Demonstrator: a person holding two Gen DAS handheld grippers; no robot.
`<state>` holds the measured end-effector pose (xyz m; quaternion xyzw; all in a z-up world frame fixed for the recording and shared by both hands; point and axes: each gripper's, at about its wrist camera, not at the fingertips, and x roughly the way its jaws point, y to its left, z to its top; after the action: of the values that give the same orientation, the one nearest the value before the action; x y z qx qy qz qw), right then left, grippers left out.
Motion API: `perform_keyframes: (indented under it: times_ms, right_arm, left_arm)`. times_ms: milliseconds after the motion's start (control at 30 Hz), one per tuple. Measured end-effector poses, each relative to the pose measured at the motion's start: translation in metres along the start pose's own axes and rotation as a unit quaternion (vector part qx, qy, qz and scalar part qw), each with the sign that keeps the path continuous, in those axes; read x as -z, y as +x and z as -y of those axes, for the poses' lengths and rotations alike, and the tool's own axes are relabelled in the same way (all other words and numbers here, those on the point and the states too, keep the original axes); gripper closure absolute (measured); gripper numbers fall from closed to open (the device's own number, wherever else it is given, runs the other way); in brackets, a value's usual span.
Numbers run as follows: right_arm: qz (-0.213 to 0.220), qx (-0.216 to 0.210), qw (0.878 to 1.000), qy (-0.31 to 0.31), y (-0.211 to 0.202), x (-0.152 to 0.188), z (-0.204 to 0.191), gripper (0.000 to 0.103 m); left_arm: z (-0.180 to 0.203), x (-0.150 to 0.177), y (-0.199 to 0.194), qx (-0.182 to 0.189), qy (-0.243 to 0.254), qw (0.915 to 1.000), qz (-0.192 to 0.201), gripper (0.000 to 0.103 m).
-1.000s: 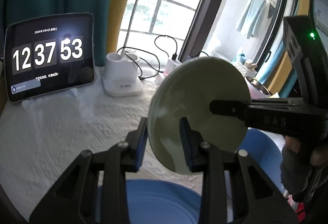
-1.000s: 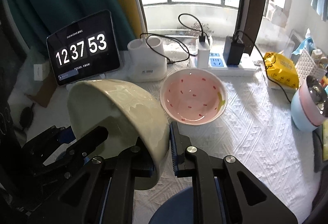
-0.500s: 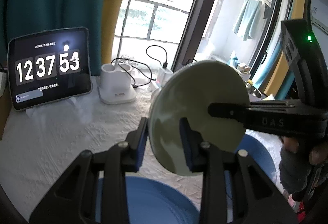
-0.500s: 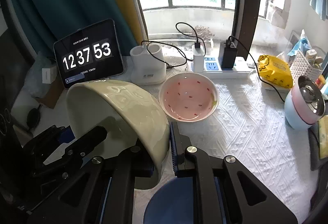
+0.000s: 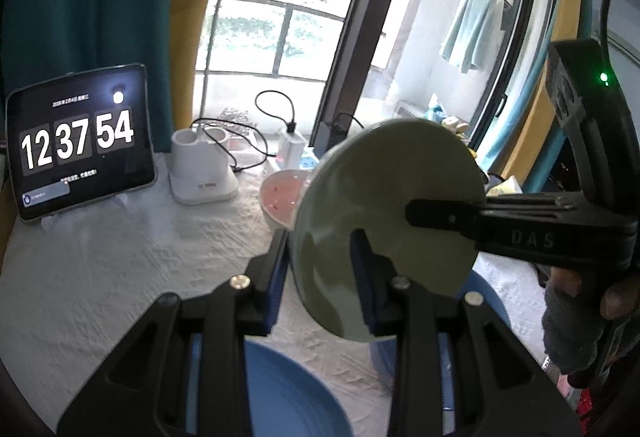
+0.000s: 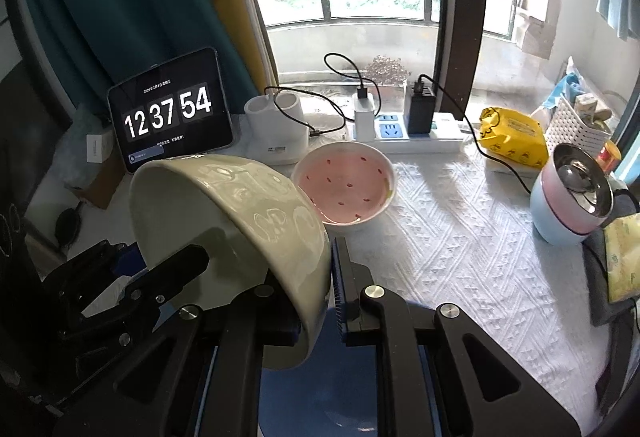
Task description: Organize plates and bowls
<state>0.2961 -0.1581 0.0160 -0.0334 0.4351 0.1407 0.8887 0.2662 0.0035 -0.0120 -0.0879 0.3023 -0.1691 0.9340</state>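
Note:
A pale green bowl (image 5: 384,221) is held on edge in the air by both grippers. My left gripper (image 5: 320,277) is shut on its near rim. My right gripper (image 6: 316,297) is shut on the opposite rim of the green bowl (image 6: 240,221); its finger (image 5: 444,215) reaches over the bowl from the right. A blue plate (image 5: 288,393) lies below on the white cloth, and a second blue dish (image 5: 486,301) lies to its right. A pink bowl with red specks (image 6: 344,185) stands behind on the cloth.
A tablet clock (image 6: 172,117) and a white lamp base (image 6: 276,133) stand at the back. A power strip (image 6: 400,137) with cables, a yellow packet (image 6: 512,141), a white basket (image 6: 576,125) and a pink-and-blue pot (image 6: 568,205) are at the right.
Both grippers have lifted the green bowl higher above the table. The pink bowl now shows behind it in the left wrist view. Both grips are unchanged.

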Motion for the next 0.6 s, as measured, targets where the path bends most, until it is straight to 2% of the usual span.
perform_keyframes:
  times_ms: [367, 600]
  right_arm:
    - [0.003, -0.001, 1.0, 0.02, -0.019, 0.015, 0.027, 0.089]
    - [-0.01, 0.002, 0.999, 0.036, -0.024, 0.034, 0.044, 0.089]
  left_arm:
    - [0.026, 0.004, 0.003, 0.017, 0.014, 0.9996, -0.016, 0.071]
    - [0.048, 0.015, 0.01, 0.025, 0.031, 0.9985, -0.037, 0.071]
